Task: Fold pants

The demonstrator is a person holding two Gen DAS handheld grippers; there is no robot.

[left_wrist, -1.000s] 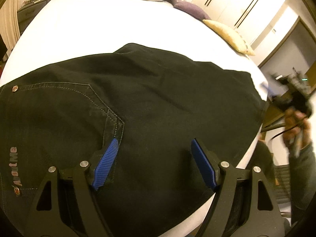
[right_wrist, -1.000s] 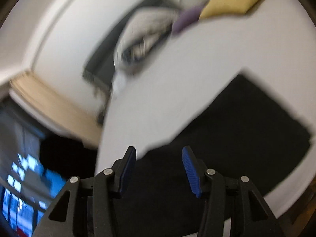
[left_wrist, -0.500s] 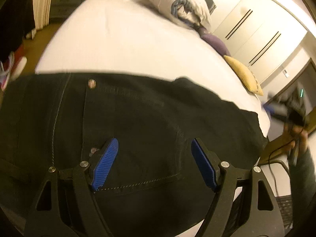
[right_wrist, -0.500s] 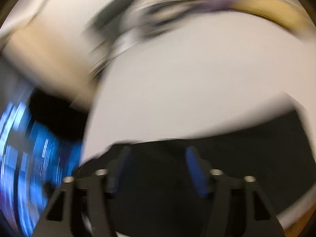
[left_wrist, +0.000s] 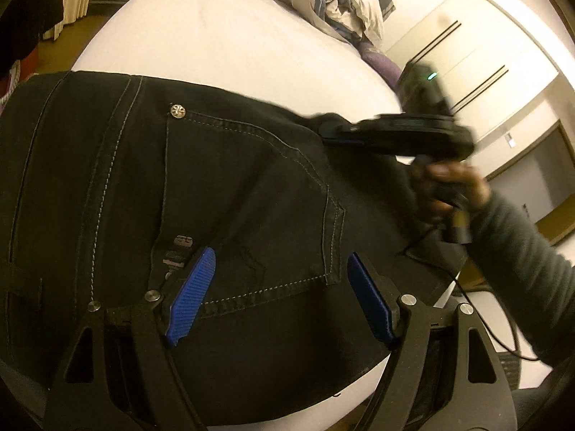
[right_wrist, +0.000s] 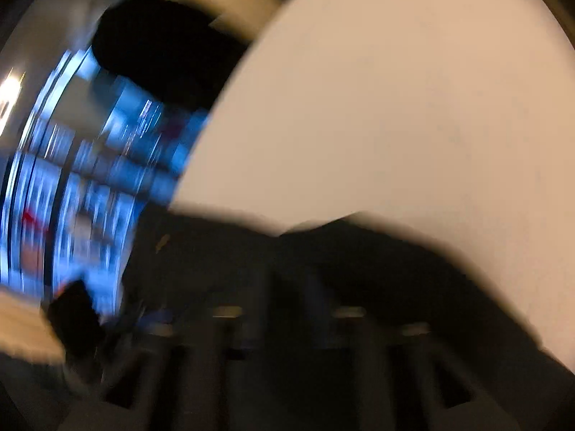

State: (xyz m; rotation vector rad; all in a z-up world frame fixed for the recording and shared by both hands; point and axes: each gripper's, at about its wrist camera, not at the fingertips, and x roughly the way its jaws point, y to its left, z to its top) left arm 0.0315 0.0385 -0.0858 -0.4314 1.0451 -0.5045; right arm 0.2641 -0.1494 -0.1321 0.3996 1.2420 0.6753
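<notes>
Black denim pants (left_wrist: 233, 186) flat on white bed (left_wrist: 222, 39); left hand-held gripper (left_wrist: 278, 296) wide; right's blurred, unclear.

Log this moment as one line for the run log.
pants: flat on bed, pocket up | left tool: open above pocket | right tool: over pants, blurred, state unclear
</notes>
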